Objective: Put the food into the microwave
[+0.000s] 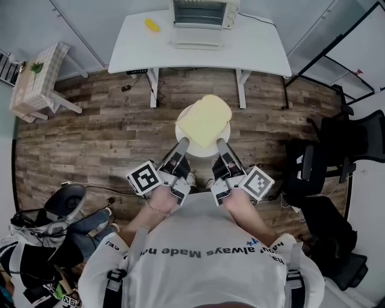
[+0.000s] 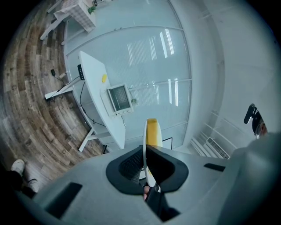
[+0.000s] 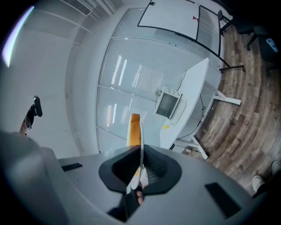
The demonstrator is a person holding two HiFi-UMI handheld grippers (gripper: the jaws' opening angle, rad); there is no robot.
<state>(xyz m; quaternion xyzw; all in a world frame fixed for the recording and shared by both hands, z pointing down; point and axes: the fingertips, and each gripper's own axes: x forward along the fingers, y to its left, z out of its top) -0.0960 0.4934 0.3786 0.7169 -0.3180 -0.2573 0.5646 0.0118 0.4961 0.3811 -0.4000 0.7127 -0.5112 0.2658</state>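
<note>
A white plate (image 1: 192, 123) with a pale yellow slab of food (image 1: 204, 119) is held up over the wooden floor. My left gripper (image 1: 181, 144) is shut on the plate's near left rim and my right gripper (image 1: 221, 145) on its near right rim. In the left gripper view the plate (image 2: 145, 140) shows edge-on between the shut left gripper (image 2: 145, 151), with the food (image 2: 152, 132) beyond. The right gripper view shows the same: plate (image 3: 141, 136), food (image 3: 133, 127), right gripper (image 3: 141, 158). The microwave (image 1: 199, 13) stands on the white table (image 1: 252, 51) far ahead, its door apparently folded down.
A small yellow item (image 1: 152, 25) lies on the table left of the microwave. A checked side table (image 1: 36, 75) stands at the far left. Black office chairs (image 1: 352, 141) crowd the right side. Bags and gear (image 1: 42, 240) sit at the lower left.
</note>
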